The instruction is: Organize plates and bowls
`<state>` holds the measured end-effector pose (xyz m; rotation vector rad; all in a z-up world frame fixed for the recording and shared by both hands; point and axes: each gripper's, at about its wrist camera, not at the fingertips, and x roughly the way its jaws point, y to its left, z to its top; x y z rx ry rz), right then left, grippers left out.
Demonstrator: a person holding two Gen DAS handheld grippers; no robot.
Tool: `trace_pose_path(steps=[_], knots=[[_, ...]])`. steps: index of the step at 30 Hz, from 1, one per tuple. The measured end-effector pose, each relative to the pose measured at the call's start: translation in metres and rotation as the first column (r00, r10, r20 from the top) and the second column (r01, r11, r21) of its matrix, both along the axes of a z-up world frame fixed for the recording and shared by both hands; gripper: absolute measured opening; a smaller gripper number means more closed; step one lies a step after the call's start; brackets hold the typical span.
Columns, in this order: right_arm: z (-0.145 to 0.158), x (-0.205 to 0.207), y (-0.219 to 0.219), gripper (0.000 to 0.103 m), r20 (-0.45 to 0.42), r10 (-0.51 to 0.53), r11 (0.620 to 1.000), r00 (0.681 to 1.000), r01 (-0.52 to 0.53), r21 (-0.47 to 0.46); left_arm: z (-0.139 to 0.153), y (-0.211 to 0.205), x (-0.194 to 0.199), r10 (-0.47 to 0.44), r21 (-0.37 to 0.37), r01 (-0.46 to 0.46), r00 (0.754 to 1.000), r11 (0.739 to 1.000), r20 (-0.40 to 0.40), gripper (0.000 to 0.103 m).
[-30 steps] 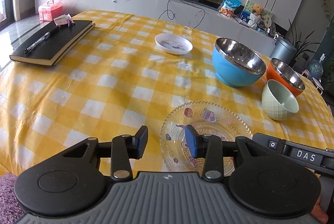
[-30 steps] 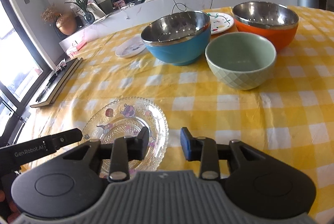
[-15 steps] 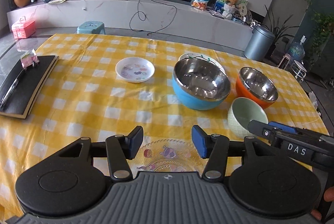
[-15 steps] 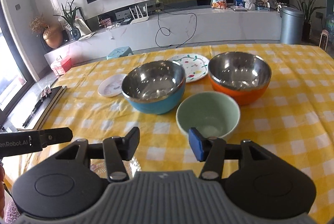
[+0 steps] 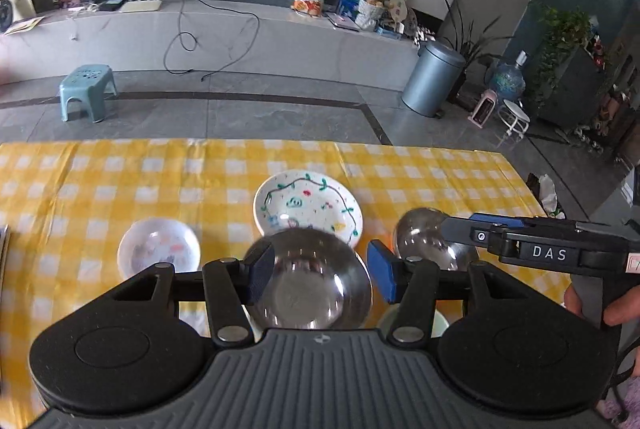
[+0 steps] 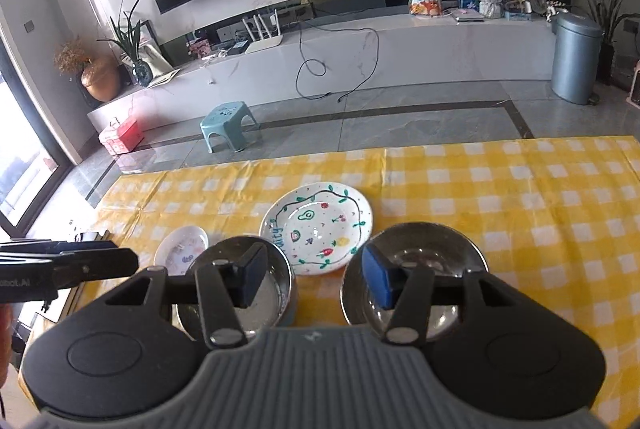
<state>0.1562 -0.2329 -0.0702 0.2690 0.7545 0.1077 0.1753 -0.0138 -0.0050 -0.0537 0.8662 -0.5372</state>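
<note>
Since the earlier frames both grippers have lifted away from the near edge of the table, and the glass plate that lay beneath them is out of view. The left gripper (image 5: pixel 321 277) and right gripper (image 6: pixel 314 275) have jaws that have just been opening; they now stand moderately wide, with nothing between the pads.

Inventory, largest first. The yellow checked tablecloth (image 5: pixel 120 181) bears every piece, each standing separately. The blue steel-lined bowl (image 5: pixel 312 281) sits at 6 o'clock in the left view, directly below the left jaws. The orange steel-lined bowl (image 6: pixel 416 269) sits at 5 o'clock in the right view. The painted plate (image 6: pixel 320 225) lies at 12 o'clock of the two bowls. The small white dish (image 5: pixel 159 249) lies at 9 o'clock of the blue bowl. A sliver of the green bowl (image 5: pixel 386 321) shows at the housing edge.

Assessment: nothing is stacked or grouped; the organizing appears unstarted. All bowls remain to be nested and all plates to be stacked.
</note>
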Motion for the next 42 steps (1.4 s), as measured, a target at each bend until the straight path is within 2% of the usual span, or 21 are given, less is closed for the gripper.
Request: trace_pose_path(steps=[3,7,10,15,17,20,23,27,32,42], knots=[[-0.008,0.044,-0.005,0.053,-0.072,0.038,0.998,0.997,-0.035,0.047,-0.015,-0.009,0.038,-0.03,0.001,0.03,0.998,1.0,-0.053,0.062],[-0.034,0.098,-0.017,0.041,-0.176,0.05,0.991,0.983,-0.027,0.129,-0.044,-0.018,0.081,-0.079,0.051,0.084,0.992,0.995,-0.097,0.061],[-0.055,0.128,-0.026,0.033,-0.232,0.043,0.993,0.972,-0.015,0.119,-0.069,-0.021,0.109,-0.071,0.099,0.087,0.986,0.991,-0.153,0.054],[-0.084,0.166,-0.041,0.03,-0.323,0.054,0.992,0.945,-0.015,0.122,-0.106,-0.01,0.146,-0.053,0.064,0.071,0.968,0.995,-0.244,0.048],[-0.094,0.177,-0.045,0.028,-0.36,0.062,0.991,0.931,-0.015,0.134,-0.118,-0.009,0.155,-0.033,0.08,0.057,0.963,0.995,-0.267,0.047],[-0.107,0.187,-0.049,0.027,-0.392,0.073,0.99,0.917,-0.019,0.138,-0.13,-0.007,0.164,-0.041,0.073,0.065,0.954,0.995,-0.298,0.039],[-0.118,0.191,-0.052,0.025,-0.422,0.075,0.987,0.903,-0.007,0.161,-0.137,-0.005,0.169,-0.051,0.034,0.066,0.945,0.997,-0.322,0.034],[-0.13,0.196,-0.057,0.021,-0.447,0.078,0.982,0.891,0.008,0.188,-0.141,-0.008,0.172,-0.062,0.02,0.073,0.944,0.997,-0.325,0.03],[-0.133,0.196,-0.061,0.01,-0.463,0.086,0.973,0.882,0.025,0.229,-0.142,-0.01,0.174,-0.077,-0.003,0.081,0.938,0.997,-0.337,0.017],[-0.128,0.187,-0.065,0.008,-0.432,0.065,0.963,0.899,0.058,0.265,-0.131,-0.011,0.169,-0.051,0.013,0.057,0.957,0.998,-0.286,0.015]])
